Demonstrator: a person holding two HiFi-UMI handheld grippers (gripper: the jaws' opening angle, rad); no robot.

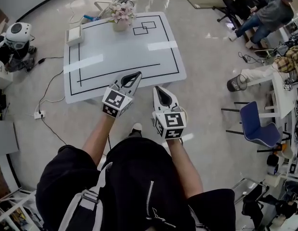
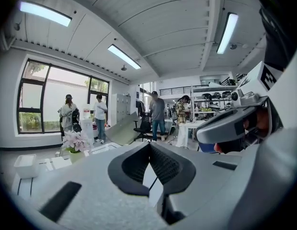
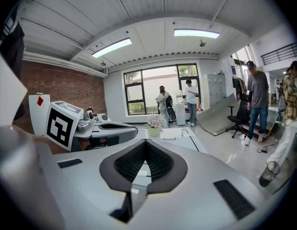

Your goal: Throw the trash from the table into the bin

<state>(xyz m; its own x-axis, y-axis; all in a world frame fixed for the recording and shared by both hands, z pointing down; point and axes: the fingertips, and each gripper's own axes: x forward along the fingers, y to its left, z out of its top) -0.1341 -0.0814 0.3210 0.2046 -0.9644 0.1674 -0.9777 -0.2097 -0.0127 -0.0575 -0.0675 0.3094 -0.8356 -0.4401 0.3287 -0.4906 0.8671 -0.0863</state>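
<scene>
White and ruled with black lines, the counter is standing on a glossy pale floor in front of the person. A pot of pink flowers is sitting at its far edge, and a white box is resting on its far left corner. Two strips of pale tape are lying across the top.

The person is holding both tools side by side over the counter's near edge. The left gripper is pointing toward the counter with its tips over the near edge. In the left gripper view its jaws are clenched, tips meeting, and nothing is sitting between the dark ribbed pads. The right gripper is hovering just short of the near edge, beside the left one but apart from it. In the right gripper view it is clenched too, tips together, gripping nothing.

The bin, a dark mesh one, is standing on the floor well off to the right of the counter, next to the legs of someone seated at another desk. The right gripper view is also catching it at the lower right. A blue chair is standing nearer the person than the bin. In both gripper views several people are standing by the windows and shelving beyond the flowers.
</scene>
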